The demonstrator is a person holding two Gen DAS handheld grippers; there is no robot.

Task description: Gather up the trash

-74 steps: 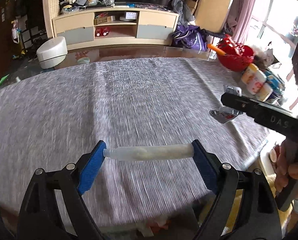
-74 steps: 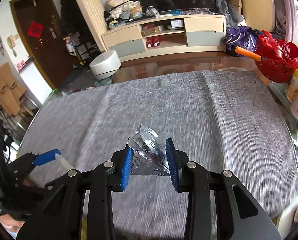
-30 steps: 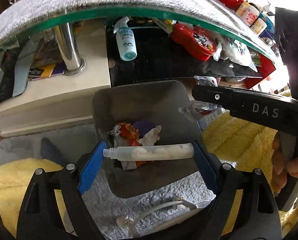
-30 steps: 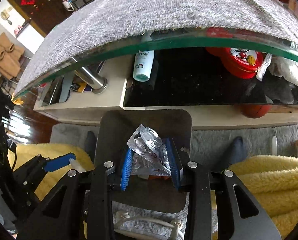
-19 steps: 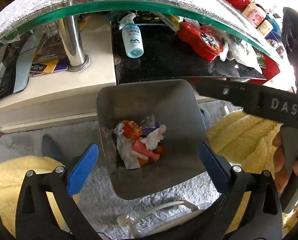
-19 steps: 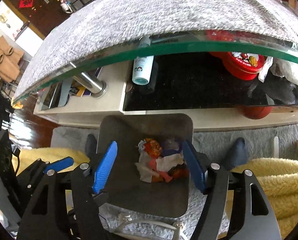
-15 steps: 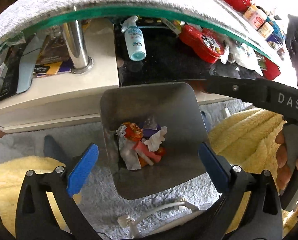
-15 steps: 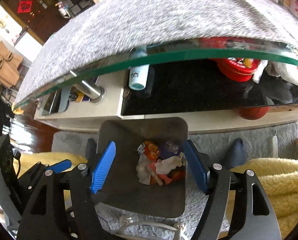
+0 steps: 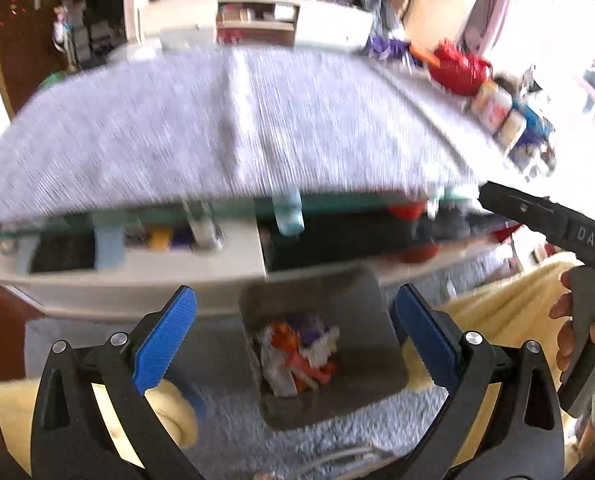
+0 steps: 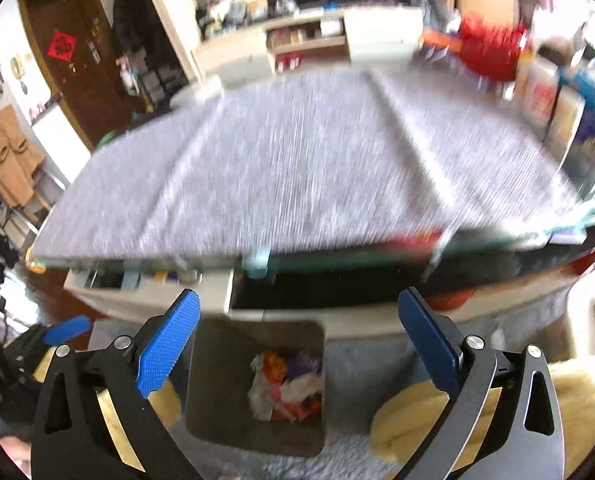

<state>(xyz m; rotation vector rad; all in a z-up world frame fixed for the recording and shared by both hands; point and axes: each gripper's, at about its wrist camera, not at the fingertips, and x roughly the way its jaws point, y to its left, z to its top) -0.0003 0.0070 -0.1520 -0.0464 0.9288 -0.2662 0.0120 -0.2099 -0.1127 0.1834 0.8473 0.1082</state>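
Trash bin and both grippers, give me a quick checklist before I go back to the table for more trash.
1. Left gripper open and holding nothing: ok.
2. Right gripper open and holding nothing: ok.
3. Trash lies inside the bin, none on its rim: ok.
4. Bin has room for more: ok, only the bottom is covered.
5. Trash left on the grey tablecloth: cannot tell, the picture is blurred.

Both wrist cameras look forward and downward from just off the tabletop's [image 9: 233, 128] near edge. Each shares the cloth-covered top and the floor bin [image 9: 381, 344] below; blur makes the cameras' height hard to judge.
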